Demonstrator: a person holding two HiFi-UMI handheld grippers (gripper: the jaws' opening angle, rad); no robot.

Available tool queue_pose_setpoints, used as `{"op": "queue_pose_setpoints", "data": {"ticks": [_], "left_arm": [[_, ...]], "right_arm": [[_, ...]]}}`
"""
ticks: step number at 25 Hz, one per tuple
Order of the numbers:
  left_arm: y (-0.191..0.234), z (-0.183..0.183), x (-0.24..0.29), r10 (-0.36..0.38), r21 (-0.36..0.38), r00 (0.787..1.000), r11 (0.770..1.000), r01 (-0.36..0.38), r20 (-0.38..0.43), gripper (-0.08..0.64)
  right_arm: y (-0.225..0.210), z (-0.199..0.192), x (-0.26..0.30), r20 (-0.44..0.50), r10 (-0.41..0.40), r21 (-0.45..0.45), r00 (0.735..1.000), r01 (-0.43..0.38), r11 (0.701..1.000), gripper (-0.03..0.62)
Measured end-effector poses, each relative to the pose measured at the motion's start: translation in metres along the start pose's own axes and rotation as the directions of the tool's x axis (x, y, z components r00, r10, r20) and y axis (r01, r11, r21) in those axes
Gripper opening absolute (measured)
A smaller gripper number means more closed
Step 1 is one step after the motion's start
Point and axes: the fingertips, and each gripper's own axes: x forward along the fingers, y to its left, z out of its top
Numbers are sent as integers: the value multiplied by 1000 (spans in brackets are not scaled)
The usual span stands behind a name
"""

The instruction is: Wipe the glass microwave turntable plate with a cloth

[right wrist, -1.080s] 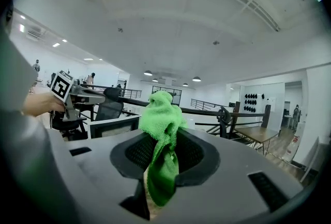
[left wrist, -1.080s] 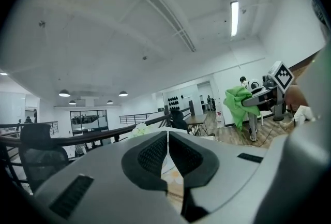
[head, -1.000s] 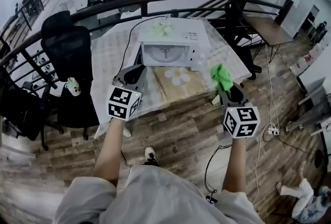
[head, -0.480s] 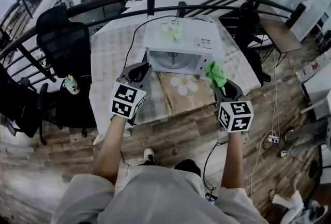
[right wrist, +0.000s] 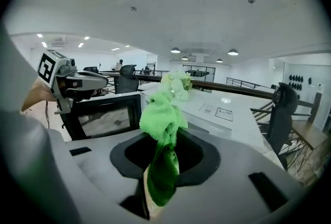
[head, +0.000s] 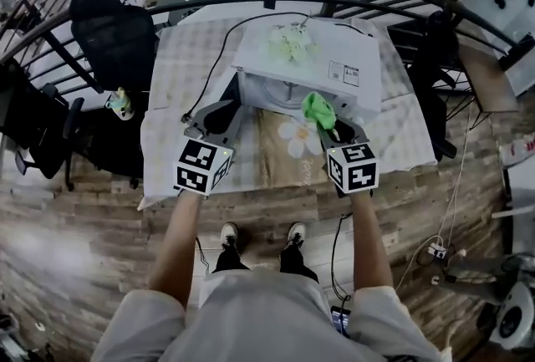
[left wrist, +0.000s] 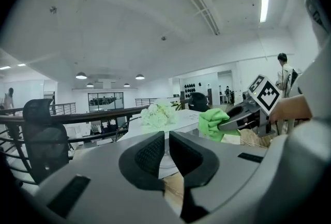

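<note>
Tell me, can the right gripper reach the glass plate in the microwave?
Probably yes. The microwave door stands open, and nothing sits between the right gripper, holding the green cloth, and the glass plate inside.

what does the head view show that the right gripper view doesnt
Only the head view: the person's shoes, the black power cable and the right tool's marker cube. Only the right gripper view: the ceiling lamps and the dark window of the open microwave door. Both: the green cloth pinched in the right tool, the left tool, and the flowers on the white microwave.
</note>
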Motion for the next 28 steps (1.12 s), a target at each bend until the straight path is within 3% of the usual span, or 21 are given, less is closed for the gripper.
{"op": "queue_pose_setpoints", "data": {"ticks": [9, 16, 22, 28], "left_arm": [[-2, -55, 42, 42, -50, 996, 998, -46, -78, 29], [5, -94, 68, 47, -101, 995, 993, -56, -91, 28], [-1, -131, 76, 25, -117, 990, 992, -41, -140, 29], [-9, -142, 83, -2, -121, 988, 993, -17, -151, 28]], "right_arm": [[-1, -39, 115, -65, 93, 35, 993, -91, 995, 109], [7, -68, 208, -128, 96, 28, 987, -94, 995, 111], [24, -73, 264, -147, 131, 131, 980, -112, 985, 111], [11, -84, 280, -168, 33, 123, 985, -12, 992, 112]]}}
